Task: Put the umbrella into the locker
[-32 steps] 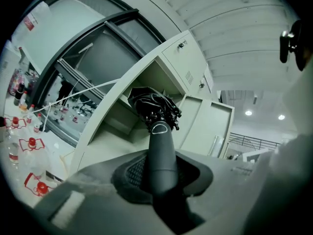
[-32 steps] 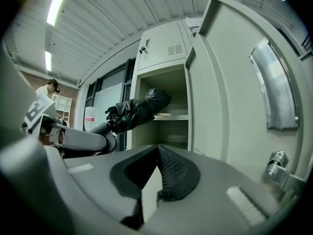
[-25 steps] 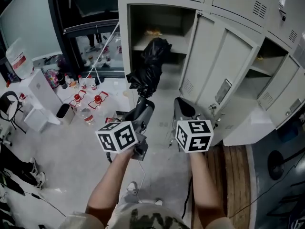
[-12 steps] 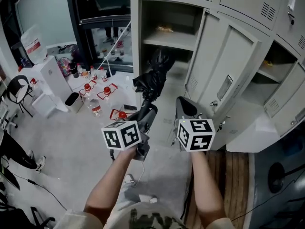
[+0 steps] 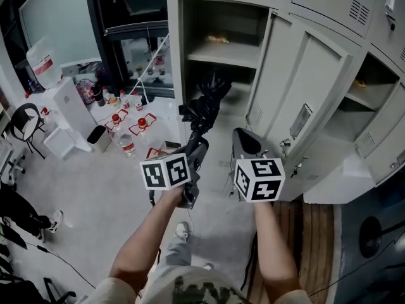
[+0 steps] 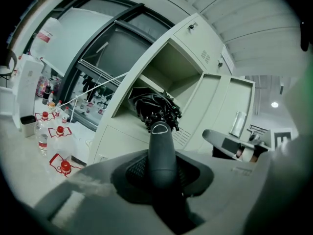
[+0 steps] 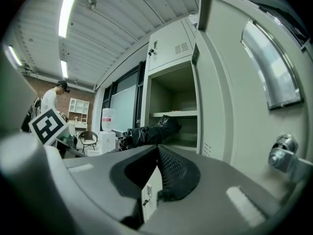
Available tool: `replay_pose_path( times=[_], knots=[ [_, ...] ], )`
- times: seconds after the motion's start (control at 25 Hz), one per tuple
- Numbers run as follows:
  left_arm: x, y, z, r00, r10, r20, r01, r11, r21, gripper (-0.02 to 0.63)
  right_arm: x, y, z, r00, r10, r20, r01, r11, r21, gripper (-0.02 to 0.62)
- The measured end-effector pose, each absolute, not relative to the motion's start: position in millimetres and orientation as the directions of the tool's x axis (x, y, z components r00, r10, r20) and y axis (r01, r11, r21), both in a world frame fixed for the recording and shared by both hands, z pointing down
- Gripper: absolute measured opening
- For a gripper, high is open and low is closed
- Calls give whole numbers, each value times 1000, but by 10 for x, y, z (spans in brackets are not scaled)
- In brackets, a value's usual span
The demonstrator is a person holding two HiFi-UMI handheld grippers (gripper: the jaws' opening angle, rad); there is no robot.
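Note:
A folded black umbrella [image 5: 205, 103] points away from me into the open locker compartment [image 5: 190, 75], its bunched canopy lying below the shelf [image 5: 224, 52]. My left gripper [image 5: 195, 152] is shut on the umbrella's dark handle [image 6: 161, 153]. In the left gripper view the canopy [image 6: 154, 109] sits just past the handle's tip, at the locker's mouth. My right gripper [image 5: 243, 143] hovers to the right, beside the open locker door [image 5: 278, 87], with its jaws together and nothing in them. In the right gripper view the umbrella [image 7: 146, 132] lies across the opening.
Red-capped water bottles [image 5: 120, 122], a small bin [image 5: 98, 135], a white water dispenser [image 5: 60, 113] and a black chair [image 5: 16, 132] stand on the floor at left. Another locker [image 5: 367, 106] hangs open at right. A person [image 7: 49, 102] stands far off.
My left gripper has come down a little with the umbrella, so the canopy now sits lower in the locker opening. The right gripper has hardly moved.

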State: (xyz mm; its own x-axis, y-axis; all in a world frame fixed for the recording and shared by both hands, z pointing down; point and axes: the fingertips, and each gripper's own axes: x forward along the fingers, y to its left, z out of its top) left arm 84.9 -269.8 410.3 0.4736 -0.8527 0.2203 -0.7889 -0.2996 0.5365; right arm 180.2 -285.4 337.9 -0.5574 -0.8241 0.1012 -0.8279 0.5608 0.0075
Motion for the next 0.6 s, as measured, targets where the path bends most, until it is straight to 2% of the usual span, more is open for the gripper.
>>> replay_pose_path(
  times=[0.6],
  knots=[
    [764,-3763,4184,478,-810,339,-829,-290,478,106,1718,-3625,3552,-509,-850,132,-859,512,-17,-2]
  ],
)
